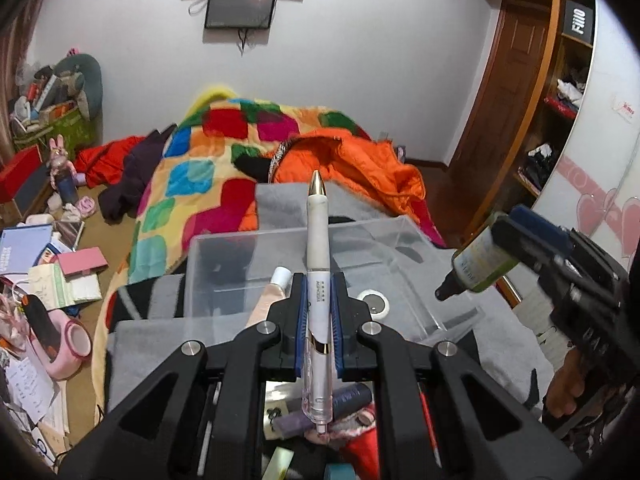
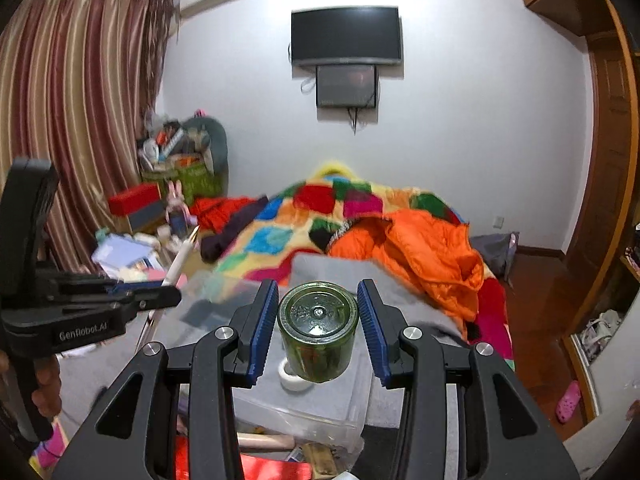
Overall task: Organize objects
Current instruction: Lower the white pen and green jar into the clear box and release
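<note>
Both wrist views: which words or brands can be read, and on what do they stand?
"GenRobot.AI": side of the left hand-held gripper.
"Fillo": black sign on the wooden shelf.
Print on the pen: too small.
Label on the green bottle: blurred.

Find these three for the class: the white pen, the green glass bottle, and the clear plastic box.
White pen point(image 1: 318, 240), left wrist view: on its white barrel, ahead of the gripper.
Green glass bottle point(image 2: 318, 330), right wrist view: on its round glass base, facing the camera.
Clear plastic box point(image 1: 256, 248), left wrist view: on its near transparent wall.
</note>
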The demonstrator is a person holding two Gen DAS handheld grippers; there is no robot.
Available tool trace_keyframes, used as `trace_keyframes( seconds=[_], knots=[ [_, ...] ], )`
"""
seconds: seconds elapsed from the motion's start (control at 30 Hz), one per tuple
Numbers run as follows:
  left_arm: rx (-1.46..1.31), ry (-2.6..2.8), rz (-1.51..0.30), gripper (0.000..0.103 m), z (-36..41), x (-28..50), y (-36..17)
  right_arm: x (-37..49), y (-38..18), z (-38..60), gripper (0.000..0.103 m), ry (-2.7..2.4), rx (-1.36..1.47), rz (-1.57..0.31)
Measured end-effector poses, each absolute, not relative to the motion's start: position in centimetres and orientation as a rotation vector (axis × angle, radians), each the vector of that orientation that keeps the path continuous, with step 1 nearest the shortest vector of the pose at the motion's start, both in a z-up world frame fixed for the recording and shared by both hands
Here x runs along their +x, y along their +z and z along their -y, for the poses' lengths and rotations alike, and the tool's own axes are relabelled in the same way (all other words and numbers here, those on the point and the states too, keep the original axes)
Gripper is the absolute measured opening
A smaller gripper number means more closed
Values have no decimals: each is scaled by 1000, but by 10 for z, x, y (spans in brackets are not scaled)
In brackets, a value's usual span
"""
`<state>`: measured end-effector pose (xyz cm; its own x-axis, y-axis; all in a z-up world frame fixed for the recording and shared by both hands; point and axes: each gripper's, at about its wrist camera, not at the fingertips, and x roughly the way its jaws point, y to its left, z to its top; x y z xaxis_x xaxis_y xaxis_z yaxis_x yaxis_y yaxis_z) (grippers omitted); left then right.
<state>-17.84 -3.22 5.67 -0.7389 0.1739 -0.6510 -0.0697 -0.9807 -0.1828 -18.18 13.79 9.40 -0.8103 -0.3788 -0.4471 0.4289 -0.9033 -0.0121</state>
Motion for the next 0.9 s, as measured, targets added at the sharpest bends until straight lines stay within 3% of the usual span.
trace_keyframes(
  seconds=[0.47, 0.77, 0.87, 0.9],
  knots=[
    [-1296, 2634, 176, 10, 8, -242, 11, -216, 39, -99, 38, -2625, 774, -475],
    [-1317, 2619, 151, 11, 6, -237, 3, -212, 26, -88, 38, -2570, 782, -501],
    [-1295, 2626, 160, 21, 8, -228, 10, -210, 28, -88, 38, -2539, 797, -480],
    [-1287, 2629, 165, 24, 9, -225, 13, -208, 30, -87, 43, -2533, 802, -471]
  ],
)
